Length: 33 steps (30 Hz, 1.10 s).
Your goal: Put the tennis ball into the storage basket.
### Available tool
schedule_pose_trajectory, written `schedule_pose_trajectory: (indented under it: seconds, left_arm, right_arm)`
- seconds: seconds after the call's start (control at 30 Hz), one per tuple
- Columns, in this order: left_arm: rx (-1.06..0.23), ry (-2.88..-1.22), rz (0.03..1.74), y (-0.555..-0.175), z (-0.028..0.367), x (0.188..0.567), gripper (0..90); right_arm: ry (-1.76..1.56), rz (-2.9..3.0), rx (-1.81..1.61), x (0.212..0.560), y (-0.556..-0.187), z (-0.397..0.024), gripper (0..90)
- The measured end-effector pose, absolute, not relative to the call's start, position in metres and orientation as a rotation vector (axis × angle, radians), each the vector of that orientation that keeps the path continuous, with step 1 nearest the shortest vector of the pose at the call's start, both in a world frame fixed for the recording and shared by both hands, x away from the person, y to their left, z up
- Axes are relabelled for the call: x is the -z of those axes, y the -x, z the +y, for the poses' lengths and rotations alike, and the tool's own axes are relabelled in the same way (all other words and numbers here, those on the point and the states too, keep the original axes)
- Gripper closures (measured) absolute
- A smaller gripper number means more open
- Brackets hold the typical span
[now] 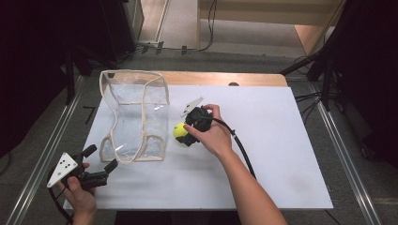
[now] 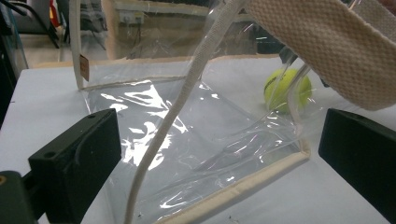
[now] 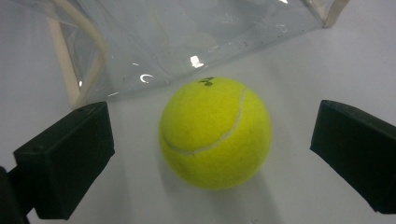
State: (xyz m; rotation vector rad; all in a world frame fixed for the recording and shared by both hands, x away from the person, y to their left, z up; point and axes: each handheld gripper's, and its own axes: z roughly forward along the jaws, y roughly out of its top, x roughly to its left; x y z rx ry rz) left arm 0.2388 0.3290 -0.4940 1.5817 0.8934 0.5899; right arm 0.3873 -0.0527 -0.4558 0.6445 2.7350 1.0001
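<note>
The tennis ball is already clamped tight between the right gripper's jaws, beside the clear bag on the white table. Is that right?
Not quite. The right gripper view shows the tennis ball lying on the white table with a gap to each jaw, so the right gripper is open around it, not clamped. The ball does lie beside the clear bag.

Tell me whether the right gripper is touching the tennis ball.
Apart. In the right gripper view, white table shows between the tennis ball and each jaw of the right gripper.

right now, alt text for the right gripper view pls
A yellow tennis ball sits on the white table between the open black jaws of the right hand-held gripper, untouched. A clear plastic bag with beige trim lies just behind it.
</note>
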Motion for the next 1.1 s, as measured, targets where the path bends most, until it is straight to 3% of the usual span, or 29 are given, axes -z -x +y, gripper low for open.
schedule_pose_trajectory:
  seconds: [1.1]
  left_arm:
    - [-0.59, -1.582, 0.895, -0.239, 0.33, 0.494, 0.0]
  right_arm:
    - [-0.707, 2.84, -0.82, 0.48, -0.403, -0.03, 0.0]
